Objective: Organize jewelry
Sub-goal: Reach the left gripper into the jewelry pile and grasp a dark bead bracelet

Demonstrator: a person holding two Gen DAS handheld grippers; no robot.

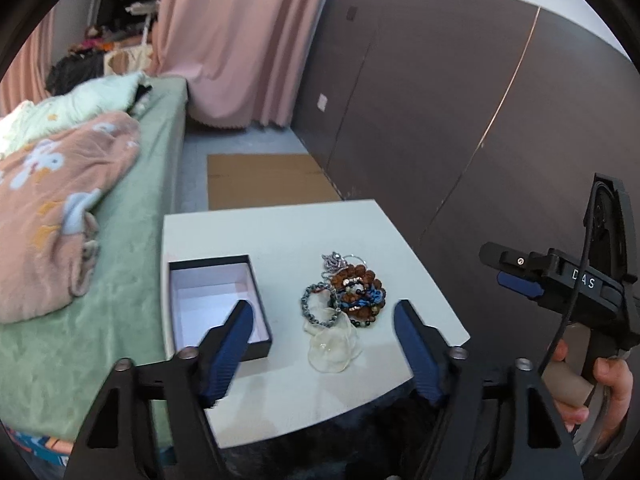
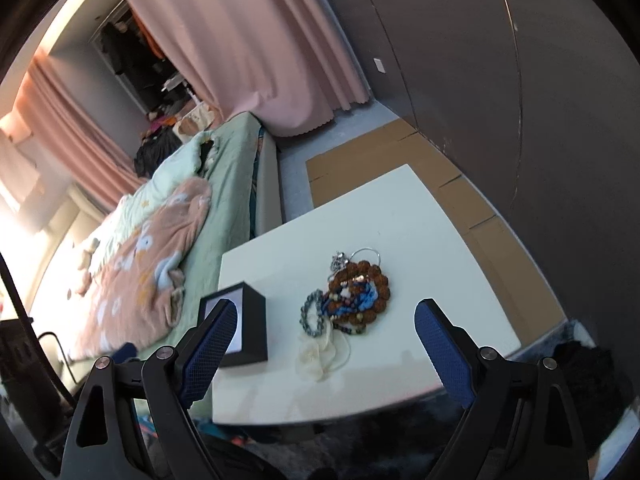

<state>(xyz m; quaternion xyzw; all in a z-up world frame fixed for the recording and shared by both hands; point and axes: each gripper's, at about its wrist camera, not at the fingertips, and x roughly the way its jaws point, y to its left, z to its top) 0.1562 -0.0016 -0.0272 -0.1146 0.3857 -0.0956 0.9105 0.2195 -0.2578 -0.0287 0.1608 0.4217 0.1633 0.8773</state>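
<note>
A pile of jewelry lies on the white table: brown bead bracelets, a blue cord, a grey bead bracelet, a silver piece and a clear pouch. An open black box with a white inside stands left of the pile. My left gripper is open and empty, above the table's near part, with the pile between its fingers. My right gripper is open and empty above the near edge; the pile and the box show ahead of it. The right gripper's body shows at the right of the left wrist view.
A bed with green sheet and a pink blanket runs along the table's left side. A flat cardboard sheet lies on the floor beyond the table. A dark wall panel stands to the right, pink curtains behind.
</note>
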